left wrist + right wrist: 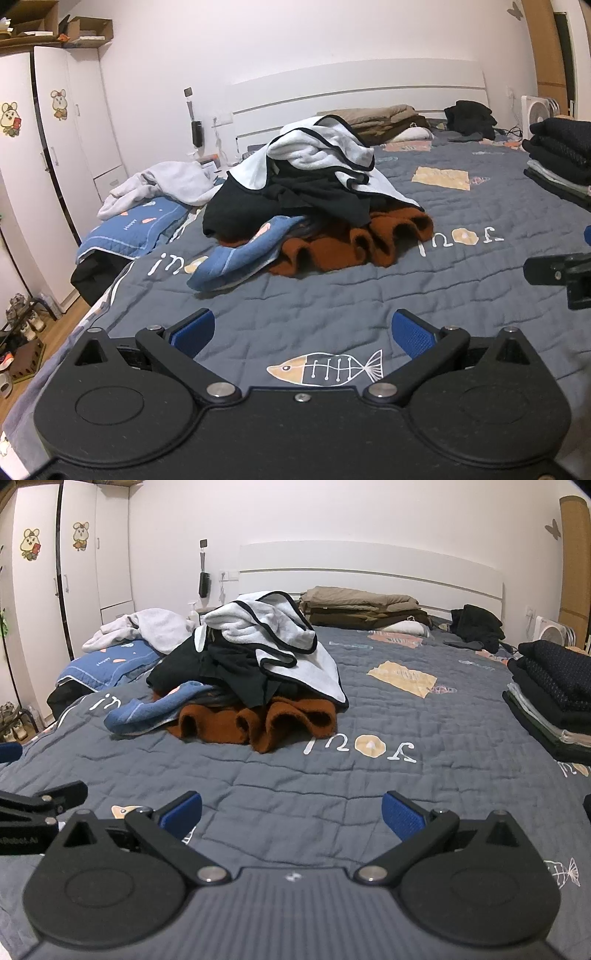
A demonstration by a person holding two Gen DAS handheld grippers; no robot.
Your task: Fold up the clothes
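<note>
A heap of unfolded clothes (310, 199) lies in the middle of the bed: a white garment with dark trim (321, 147) on top, black clothes (314, 192) under it, a rust-brown knit (354, 243) and a blue cloth (236, 254) at the bottom. The right wrist view shows the same heap (251, 679). My left gripper (303, 332) stands open over bare quilt, well short of the heap. My right gripper (291, 812) is open too, nothing between its blue pads (402, 818). Each gripper shows at the edge of the other's view.
The grey quilt (332, 295) covers the bed. Folded dark clothes (554, 701) are stacked at the right edge. Folded brown bedding (362, 605) and a black bundle (476, 626) lie by the headboard. A white garment (166, 184) on a blue pillow sits left. A wardrobe (55, 147) stands left.
</note>
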